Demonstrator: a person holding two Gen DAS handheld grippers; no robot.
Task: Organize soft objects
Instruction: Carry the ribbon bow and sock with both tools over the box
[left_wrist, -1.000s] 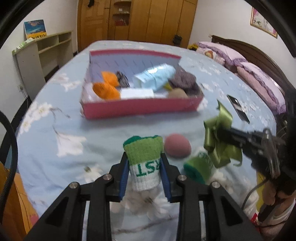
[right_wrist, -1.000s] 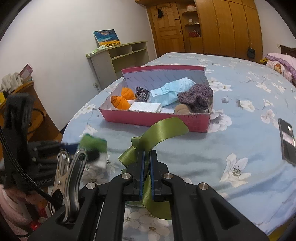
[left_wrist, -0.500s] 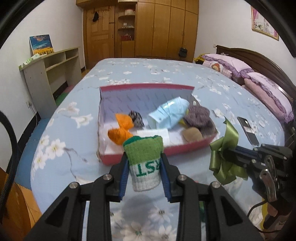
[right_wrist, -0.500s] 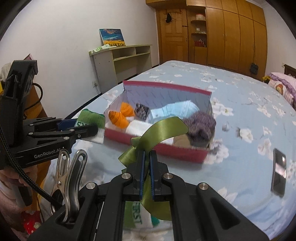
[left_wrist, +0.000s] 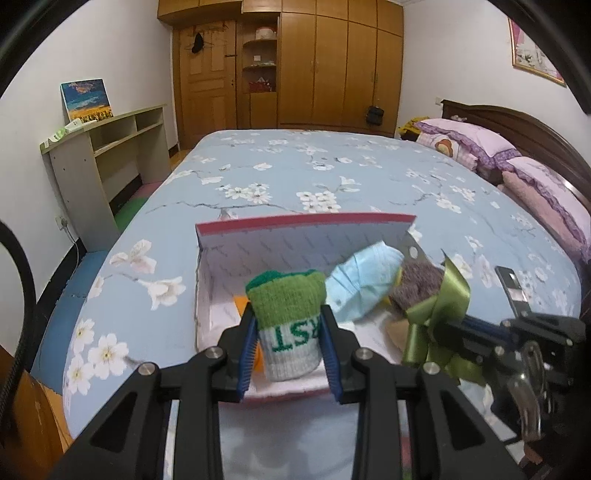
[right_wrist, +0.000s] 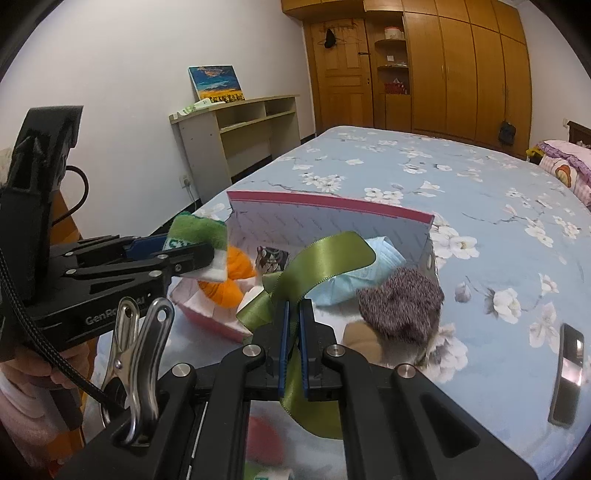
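My left gripper (left_wrist: 290, 339) is shut on a green-and-white rolled sock (left_wrist: 288, 317) and holds it over the left part of the pink box (left_wrist: 306, 223). My right gripper (right_wrist: 291, 325) is shut on an olive green ribbon bow (right_wrist: 317, 258), just over the box's near edge. The box (right_wrist: 332, 203) holds orange rolls (right_wrist: 225, 284), a light blue bundle (right_wrist: 354, 280), a purple knit piece (right_wrist: 402, 302) and a small dark patterned item (right_wrist: 273, 256). The bow also shows in the left wrist view (left_wrist: 439, 310), to the right of the sock.
The box sits on a blue floral bedspread (left_wrist: 332, 173). A black phone (right_wrist: 569, 373) lies on the bed at the right. A red ball (right_wrist: 266, 439) lies blurred below my right gripper. A shelf desk (left_wrist: 107, 155) stands by the left wall; pillows (left_wrist: 517, 162) at the right.
Both grippers moved forward toward the box. The sock is now over the box's left part and the bow is at its near edge. The ball and second sock dropped out of the left view.
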